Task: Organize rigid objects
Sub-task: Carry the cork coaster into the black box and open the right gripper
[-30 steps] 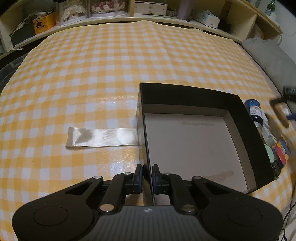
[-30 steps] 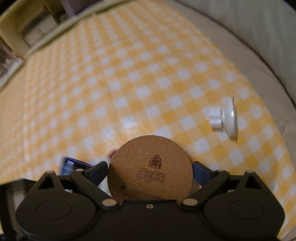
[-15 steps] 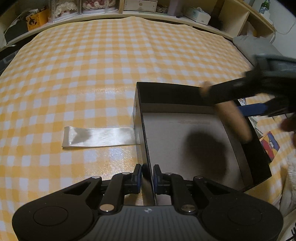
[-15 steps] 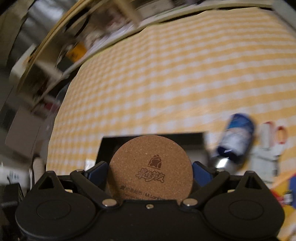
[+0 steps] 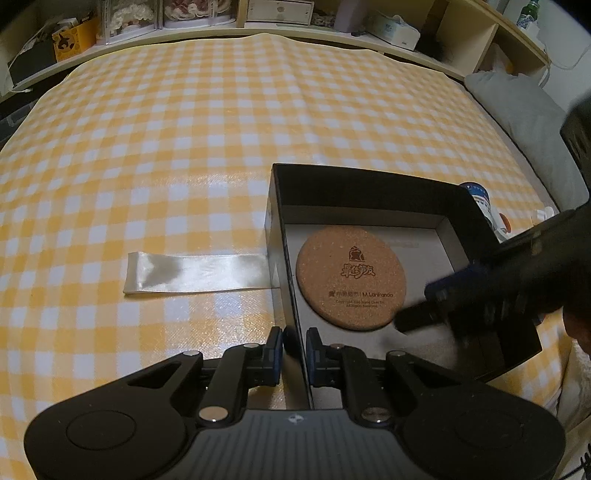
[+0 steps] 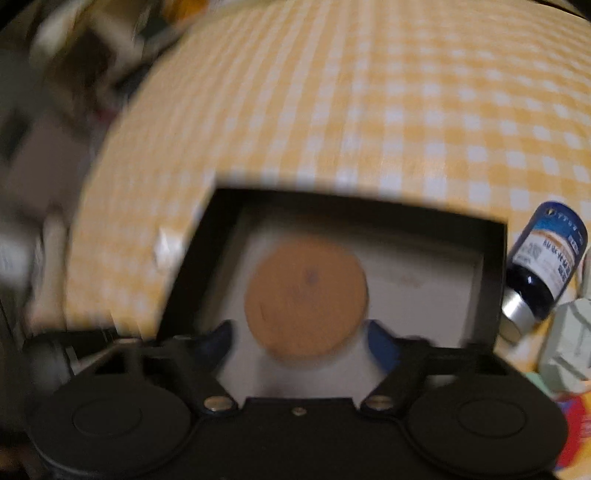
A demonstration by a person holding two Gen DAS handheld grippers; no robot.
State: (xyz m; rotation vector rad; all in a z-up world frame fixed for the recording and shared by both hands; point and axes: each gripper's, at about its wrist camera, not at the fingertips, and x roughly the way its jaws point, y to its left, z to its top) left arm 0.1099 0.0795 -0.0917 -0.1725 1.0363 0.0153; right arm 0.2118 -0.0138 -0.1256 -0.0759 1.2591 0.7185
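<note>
A round cork coaster (image 5: pixel 351 277) lies flat on the grey floor of the black open box (image 5: pixel 369 184). It also shows blurred in the right wrist view (image 6: pixel 306 297). My left gripper (image 5: pixel 294 347) is shut on the box's near left wall. My right gripper (image 6: pixel 299 338) is open and empty, with its jaws spread just behind the coaster above the box (image 6: pixel 354 210). In the left wrist view it (image 5: pixel 432 306) reaches in from the right over the box.
A white satin ribbon (image 5: pixel 195 272) lies on the yellow checked cloth left of the box. A dark blue bottle (image 6: pixel 543 258) lies right of the box beside other small items (image 6: pixel 569 343). Shelves (image 5: pixel 258 11) line the far edge.
My right gripper carried the cork coaster over the box, opened and let it go. The coaster now lies on the box floor. My left gripper stays clamped on the box wall.
</note>
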